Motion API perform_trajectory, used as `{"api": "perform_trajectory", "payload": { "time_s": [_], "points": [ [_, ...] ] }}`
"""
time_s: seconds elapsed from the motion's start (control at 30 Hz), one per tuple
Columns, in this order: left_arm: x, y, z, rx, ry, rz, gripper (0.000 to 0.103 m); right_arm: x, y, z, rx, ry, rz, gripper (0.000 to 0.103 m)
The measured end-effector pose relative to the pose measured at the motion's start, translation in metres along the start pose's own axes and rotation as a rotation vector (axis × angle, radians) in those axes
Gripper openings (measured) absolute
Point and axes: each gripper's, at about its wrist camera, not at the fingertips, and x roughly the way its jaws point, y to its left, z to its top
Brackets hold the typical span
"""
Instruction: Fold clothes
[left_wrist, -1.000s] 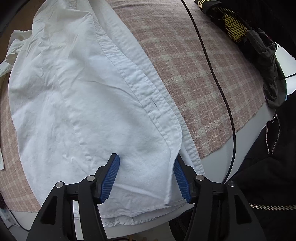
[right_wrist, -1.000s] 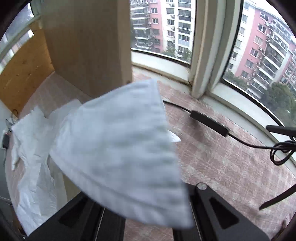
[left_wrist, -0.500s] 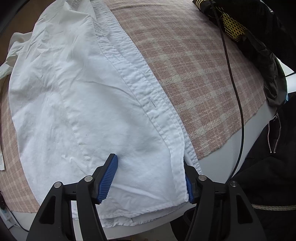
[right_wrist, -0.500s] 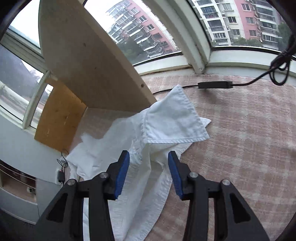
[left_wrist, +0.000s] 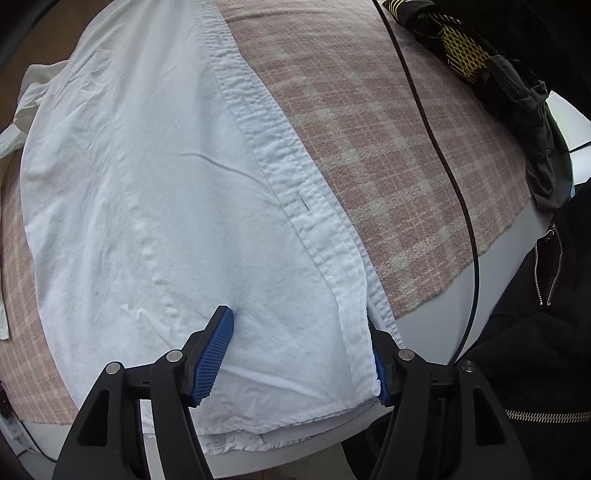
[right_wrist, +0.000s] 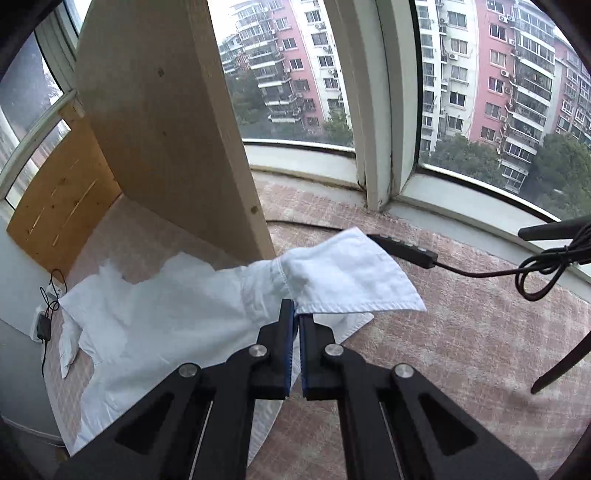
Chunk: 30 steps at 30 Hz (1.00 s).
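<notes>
Our left claw (left_wrist: 301, 350) stood wide open over the hem of the white shirt (left_wrist: 155, 206), which lay flat on the checked cloth (left_wrist: 369, 140) of the bench (left_wrist: 436, 332), its button placket running beside bare cloth. Our right claw (right_wrist: 296, 317) was pinched tight on the shirt's collar (right_wrist: 351, 273), lifting it, with open cloth to its right up to the black cable (right_wrist: 480, 273).

No readable text, label, brand, number or sign showed in either view. Shirt (left_wrist: 155, 192), plaid cloth (left_wrist: 369, 147), cable (left_wrist: 436, 140) and buildings (right_wrist: 480, 74) outside window carried nothing legible.
</notes>
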Motion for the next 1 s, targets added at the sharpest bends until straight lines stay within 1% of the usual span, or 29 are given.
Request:
{"api": "perform_trajectory", "payload": {
  "time_s": [0.03, 0.07, 0.1, 0.13, 0.2, 0.27, 0.3, 0.33, 0.37, 0.47, 0.53, 0.63, 0.7, 0.73, 0.8, 0.83, 0.9, 1.0],
  "points": [
    [0.001, 0.000, -0.001, 0.002, 0.001, 0.000, 0.062, 0.007, 0.003, -0.001, -0.025, 0.039, -0.012, 0.008],
    [0.002, 0.001, -0.002, 0.003, 0.001, -0.001, 0.062, 0.014, 0.005, -0.002, -0.045, 0.075, -0.023, 0.018],
    [0.002, 0.003, -0.003, 0.003, 0.001, -0.002, 0.062, 0.015, 0.004, -0.004, -0.039, 0.094, -0.029, 0.023],
    [0.002, 0.005, -0.003, 0.002, 0.000, -0.002, 0.062, 0.016, 0.002, -0.007, -0.032, 0.109, -0.031, 0.024],
    [0.001, 0.011, -0.004, -0.001, -0.002, -0.004, 0.062, 0.004, -0.004, -0.016, 0.004, 0.097, 0.009, 0.025],
    [-0.005, 0.017, -0.007, -0.011, 0.000, -0.006, 0.061, -0.011, -0.004, -0.029, 0.018, 0.089, 0.003, 0.025],
    [-0.008, 0.020, -0.010, -0.021, 0.000, -0.011, 0.060, -0.020, 0.001, -0.037, 0.002, 0.082, 0.021, 0.025],
    [-0.012, 0.022, -0.014, -0.038, 0.001, -0.018, 0.055, -0.030, 0.006, -0.046, -0.015, 0.076, 0.042, 0.025],
    [-0.018, 0.025, -0.019, -0.056, -0.005, -0.022, 0.053, -0.039, 0.013, -0.056, -0.034, 0.076, 0.075, 0.025],
    [-0.046, 0.037, -0.047, -0.129, -0.060, -0.012, 0.053, -0.063, 0.038, -0.087, -0.090, 0.071, 0.165, 0.025],
    [-0.065, 0.051, -0.071, -0.192, -0.093, 0.007, 0.053, -0.073, 0.058, -0.109, -0.115, 0.091, 0.236, 0.026],
    [-0.085, 0.083, -0.112, -0.302, -0.119, 0.065, 0.053, -0.083, 0.090, -0.144, -0.139, 0.130, 0.336, 0.032],
    [-0.092, 0.102, -0.136, -0.361, -0.128, 0.081, 0.053, -0.090, 0.119, -0.174, -0.187, 0.160, 0.368, 0.033],
    [-0.092, 0.108, -0.143, -0.364, -0.129, 0.097, 0.053, -0.094, 0.133, -0.190, -0.209, 0.176, 0.383, 0.033],
    [-0.085, 0.114, -0.152, -0.336, -0.126, 0.152, 0.053, -0.093, 0.161, -0.224, -0.238, 0.212, 0.399, 0.034],
    [-0.083, 0.121, -0.152, -0.317, -0.125, 0.167, 0.053, -0.093, 0.175, -0.242, -0.253, 0.231, 0.406, 0.035],
    [-0.079, 0.138, -0.143, -0.287, -0.134, 0.155, 0.053, -0.093, 0.202, -0.275, -0.278, 0.266, 0.414, 0.039],
    [-0.069, 0.156, -0.137, -0.199, -0.145, 0.152, 0.053, -0.100, 0.212, -0.308, -0.238, 0.290, 0.283, 0.039]
  ]
}}
